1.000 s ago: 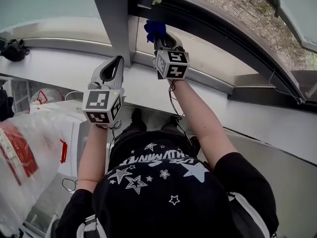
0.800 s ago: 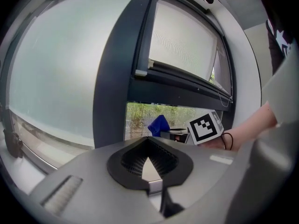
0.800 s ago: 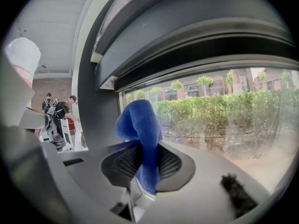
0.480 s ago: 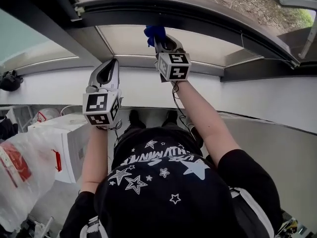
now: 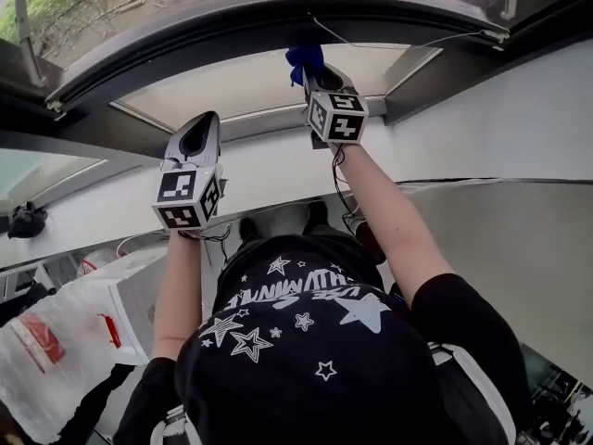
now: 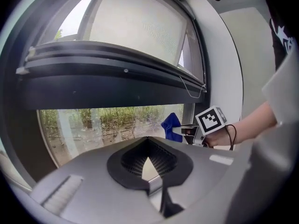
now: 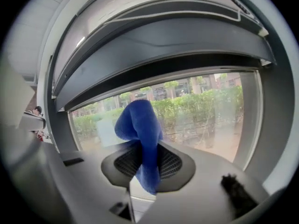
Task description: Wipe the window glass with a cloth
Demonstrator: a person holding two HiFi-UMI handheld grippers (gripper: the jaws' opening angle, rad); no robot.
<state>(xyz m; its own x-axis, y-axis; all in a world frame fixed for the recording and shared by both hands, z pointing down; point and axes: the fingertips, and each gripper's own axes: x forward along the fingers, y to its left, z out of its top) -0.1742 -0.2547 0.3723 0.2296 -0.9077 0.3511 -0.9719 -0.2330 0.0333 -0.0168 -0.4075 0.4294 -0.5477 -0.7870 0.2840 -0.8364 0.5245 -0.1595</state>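
A blue cloth (image 5: 305, 59) is clamped in my right gripper (image 5: 311, 72), which is raised at the dark window frame (image 5: 185, 37). In the right gripper view the cloth (image 7: 141, 139) bulges up out of the shut jaws in front of the window glass (image 7: 205, 111), with green hedges outside. My left gripper (image 5: 211, 117) is held up to the left of it, shut with nothing between its jaws. In the left gripper view it (image 6: 147, 158) points at the glass (image 6: 93, 125), and the cloth (image 6: 172, 126) and the right gripper's marker cube (image 6: 210, 120) show to the right.
A white wall (image 5: 519, 109) runs along the right. At lower left lie a white plastic bag with red print (image 5: 42, 341) and a white box (image 5: 130, 290). A dark object (image 5: 26, 219) sits on the ledge at far left. A thin cable (image 5: 408, 40) runs along the frame.
The head view has swung, so the window frame now arches across the top. Both grippers keep their places side by side; the right one still grips the cloth at the frame.
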